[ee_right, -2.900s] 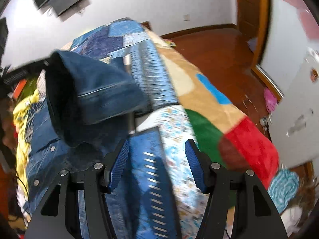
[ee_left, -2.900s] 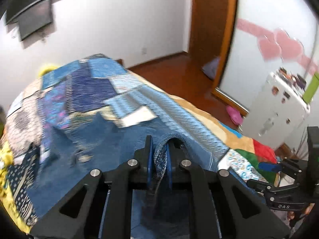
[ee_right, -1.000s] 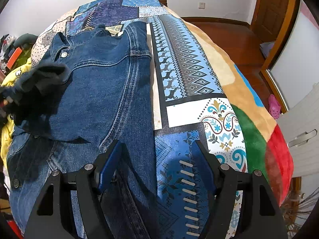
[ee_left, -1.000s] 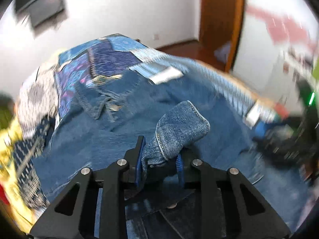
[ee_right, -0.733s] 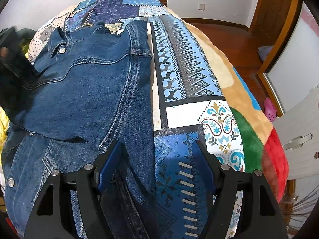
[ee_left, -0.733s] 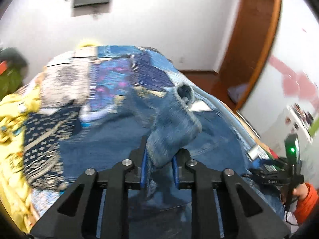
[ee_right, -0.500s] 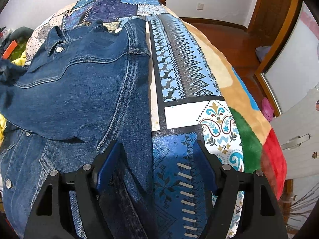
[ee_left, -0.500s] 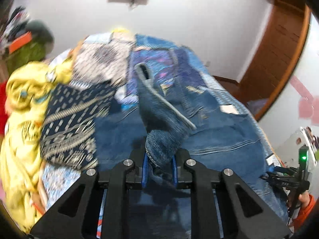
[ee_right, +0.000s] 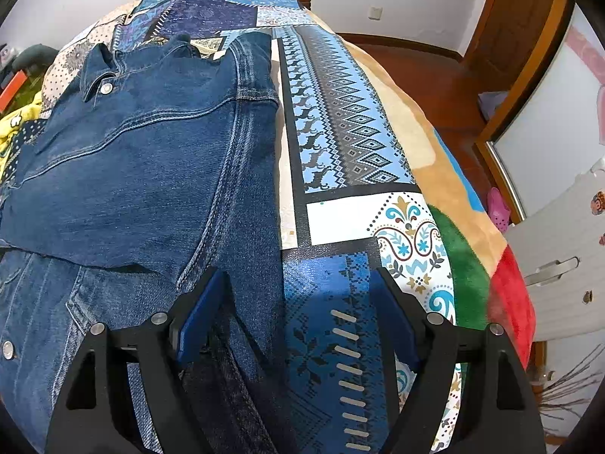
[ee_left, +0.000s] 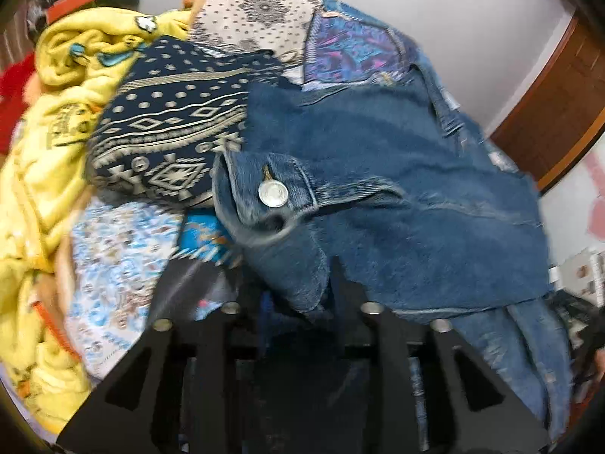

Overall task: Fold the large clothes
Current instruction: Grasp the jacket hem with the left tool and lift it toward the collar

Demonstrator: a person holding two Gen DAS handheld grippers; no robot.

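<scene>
Left wrist view: our left hand-held gripper [ee_left: 297,302], jaws opening around the denim sleeve [ee_left: 272,208] at twelve o'clock, risks it unfolding.

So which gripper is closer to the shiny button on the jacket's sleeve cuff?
Left. The left gripper has the denim sleeve between its opening jaws, and the cuff button sits just beyond its fingertips. The right gripper hovers open over the jacket's side edge, far from that cuff.

Denim jacket [ee_right: 143,159]: coarse matt cloth w/ shiny metal button [ee_left: 272,194]. Quilt [ee_right: 340,132]: smooth printed cloth, plush fleece at right edge. Grippers: matt black plastic.
</scene>
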